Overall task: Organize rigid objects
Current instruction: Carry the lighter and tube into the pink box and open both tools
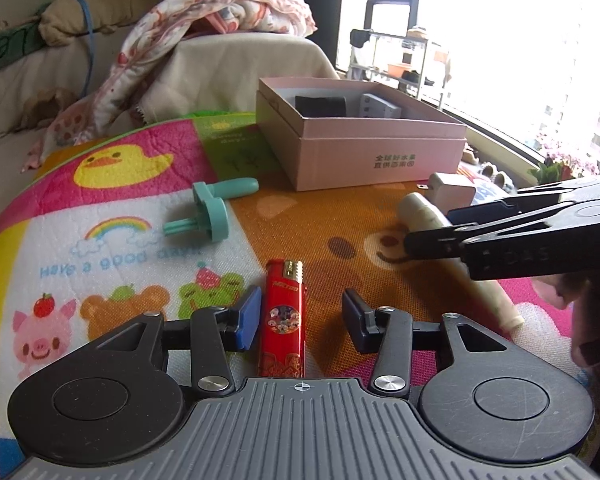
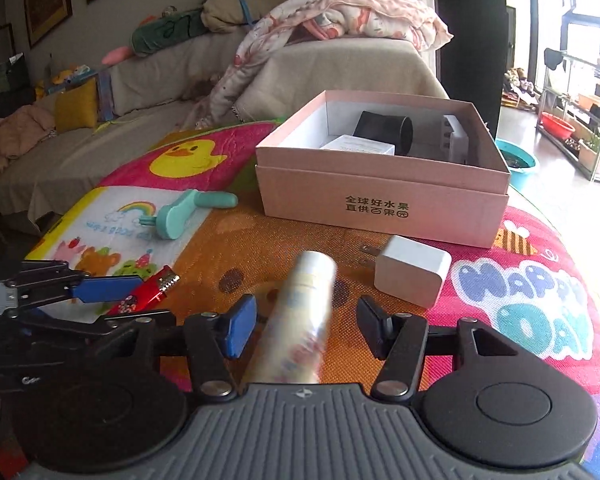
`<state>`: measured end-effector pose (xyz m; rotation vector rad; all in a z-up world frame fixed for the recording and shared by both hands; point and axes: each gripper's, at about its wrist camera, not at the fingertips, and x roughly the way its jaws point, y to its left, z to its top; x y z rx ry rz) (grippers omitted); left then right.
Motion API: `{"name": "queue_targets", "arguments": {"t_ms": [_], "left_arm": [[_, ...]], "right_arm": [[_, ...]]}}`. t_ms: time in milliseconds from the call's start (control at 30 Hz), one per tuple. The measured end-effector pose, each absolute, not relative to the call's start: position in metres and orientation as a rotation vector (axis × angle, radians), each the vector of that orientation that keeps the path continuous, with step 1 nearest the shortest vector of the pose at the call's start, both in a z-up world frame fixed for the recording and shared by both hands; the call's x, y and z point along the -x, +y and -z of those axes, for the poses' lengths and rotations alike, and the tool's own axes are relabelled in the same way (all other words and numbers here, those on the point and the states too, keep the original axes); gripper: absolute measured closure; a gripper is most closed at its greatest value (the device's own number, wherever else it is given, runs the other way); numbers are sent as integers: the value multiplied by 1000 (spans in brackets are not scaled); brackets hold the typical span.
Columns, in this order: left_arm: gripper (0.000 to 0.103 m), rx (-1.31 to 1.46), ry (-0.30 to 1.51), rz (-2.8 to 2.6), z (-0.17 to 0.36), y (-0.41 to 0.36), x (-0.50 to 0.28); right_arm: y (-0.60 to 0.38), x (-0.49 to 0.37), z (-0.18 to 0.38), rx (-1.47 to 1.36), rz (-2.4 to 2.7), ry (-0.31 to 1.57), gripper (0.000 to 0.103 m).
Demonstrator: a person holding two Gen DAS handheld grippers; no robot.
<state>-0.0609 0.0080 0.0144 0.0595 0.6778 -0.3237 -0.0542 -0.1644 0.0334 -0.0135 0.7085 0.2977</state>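
Observation:
A red lighter [image 1: 283, 316] lies flat on the colourful mat, between the fingers of my left gripper [image 1: 300, 318]. That gripper is open, and a gap shows on each side of the lighter. In the right wrist view the left gripper [image 2: 138, 306] straddles the lighter [image 2: 146, 296] at the far left. A cream tube [image 2: 300, 312], blurred, sits between the fingers of my right gripper [image 2: 306, 328], which is open with space on both sides. From the left wrist view the right gripper [image 1: 436, 229] comes in from the right across the tube [image 1: 424, 210].
An open pink box [image 1: 380, 160] [image 2: 380, 208] stands at the back and holds a black object and white items. A white plug charger [image 2: 414, 272] [image 1: 450, 192] lies in front of it. A teal tool [image 1: 208, 216] [image 2: 180, 216] lies to the left. A blanket-covered sofa stands behind.

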Motion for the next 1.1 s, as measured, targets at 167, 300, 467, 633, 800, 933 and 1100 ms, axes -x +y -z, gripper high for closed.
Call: {"name": "queue_targets", "arguments": {"t_ms": [167, 300, 467, 633, 800, 933, 1100], "left_arm": [[54, -84, 665, 326, -13, 7, 66], [65, -36, 669, 312, -14, 15, 65], [76, -12, 669, 281, -15, 19, 65], [77, -98, 666, 293, -17, 6, 73], [77, -105, 639, 369, -28, -5, 85], [77, -150, 500, 416, -83, -17, 69], [77, -129, 266, 428, -163, -31, 26]], "right_arm": [[-150, 46, -24, 93, -269, 716, 57], [-148, 46, -24, 109, -279, 708, 70], [-147, 51, -25, 136, -296, 710, 73], [-157, 61, -29, 134, -310, 728, 74], [-182, 78, -45, 87, -320, 717, 74], [-203, 78, -92, 21, -315, 600, 74], [-225, 56, -177, -35, -264, 343, 74]]}}
